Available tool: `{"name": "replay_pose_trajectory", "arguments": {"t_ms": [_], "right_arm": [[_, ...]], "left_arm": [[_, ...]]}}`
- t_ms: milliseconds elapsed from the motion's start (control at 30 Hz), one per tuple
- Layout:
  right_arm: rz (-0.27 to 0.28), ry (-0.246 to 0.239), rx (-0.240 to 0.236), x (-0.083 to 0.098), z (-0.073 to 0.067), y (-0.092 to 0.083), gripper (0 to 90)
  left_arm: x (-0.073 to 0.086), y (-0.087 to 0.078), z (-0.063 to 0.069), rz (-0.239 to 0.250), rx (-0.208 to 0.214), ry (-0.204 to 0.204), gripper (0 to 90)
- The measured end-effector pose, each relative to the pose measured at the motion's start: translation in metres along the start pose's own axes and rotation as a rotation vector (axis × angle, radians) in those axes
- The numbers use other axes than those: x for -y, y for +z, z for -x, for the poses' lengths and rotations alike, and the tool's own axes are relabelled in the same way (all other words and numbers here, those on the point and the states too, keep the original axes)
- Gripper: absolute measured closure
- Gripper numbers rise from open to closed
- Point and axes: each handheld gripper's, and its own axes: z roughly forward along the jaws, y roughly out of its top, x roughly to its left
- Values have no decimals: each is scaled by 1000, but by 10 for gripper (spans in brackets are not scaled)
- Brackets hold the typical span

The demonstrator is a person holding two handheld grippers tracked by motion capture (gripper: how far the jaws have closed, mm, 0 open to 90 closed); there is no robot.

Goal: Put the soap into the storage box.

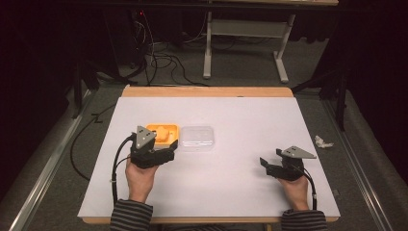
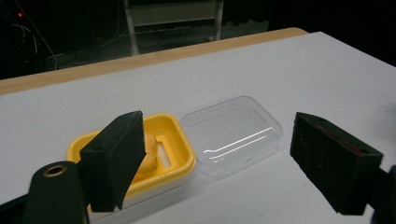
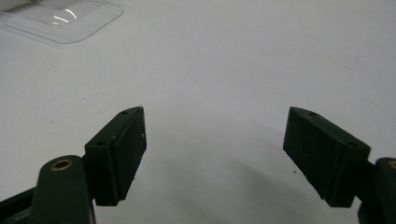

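My left gripper (image 1: 169,147) hovers with jaws wide and empty just before the yellow soap dish (image 2: 175,140) and the clear lid (image 2: 232,133) beside it on the tabletop (image 1: 240,110). Best approach, I judge: straddle the lid's edges squarely. My right gripper (image 1: 266,166) waits open, holding nothing.

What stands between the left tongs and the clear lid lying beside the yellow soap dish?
Nothing visible does. The left tongs hang open at the near edge of the yellow soap dish, and the clear lid lies just right of that dish on bare white table, uncovered.
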Motion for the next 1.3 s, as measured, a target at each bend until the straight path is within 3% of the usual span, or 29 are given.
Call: {"name": "replay_pose_trajectory", "arguments": {"t_ms": [467, 1300], "right_arm": [[2, -1, 2, 0, 0, 0, 218], [1, 0, 3, 0, 1, 0, 218]], "left_arm": [[13, -4, 5, -12, 5, 26, 189], [37, 0, 8, -59, 37, 7, 191]]}}
